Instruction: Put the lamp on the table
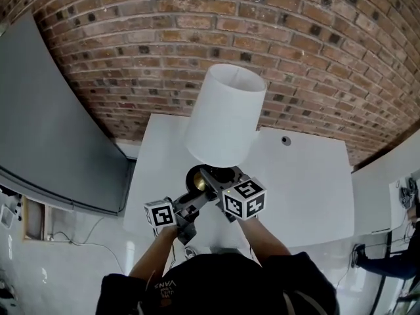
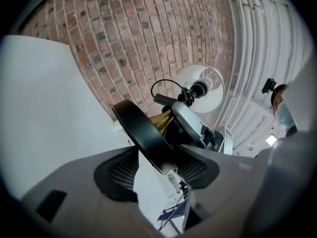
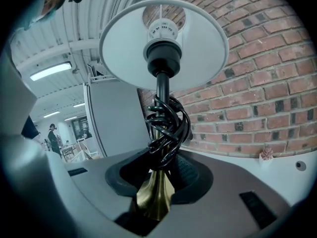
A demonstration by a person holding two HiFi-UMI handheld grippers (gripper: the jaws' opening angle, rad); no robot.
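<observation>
Forearms (image 1: pixel 154 258) in dark sleeves sit nearest, entering at 6 o'clock. Left gripper (image 1: pixel 195 199) reaches in from 7 o'clock toward the lamp's black disc base (image 2: pixel 141 128). In the left gripper view its jaws are spread wide. The base rim lies edge-on between the pads (image 2: pixel 121 172) with a gap showing beside it, so no pinch.

Lamp (image 1: pixel 226 117) stands roughly upright over the near-left part of the white table (image 1: pixel 308 189). Its white shade is at 12 o'clock of both grippers, with the brick wall (image 1: pixel 197 31) behind. Cannot tell whether the base touches the tabletop.

Right gripper (image 1: pixel 215 181) comes in from 5 o'clock. In the right gripper view its pads (image 3: pixel 187 172) are clamped on the brass stem (image 3: pixel 156 197), just below a bundle of black cord (image 3: pixel 166 123) wound round that stem.
</observation>
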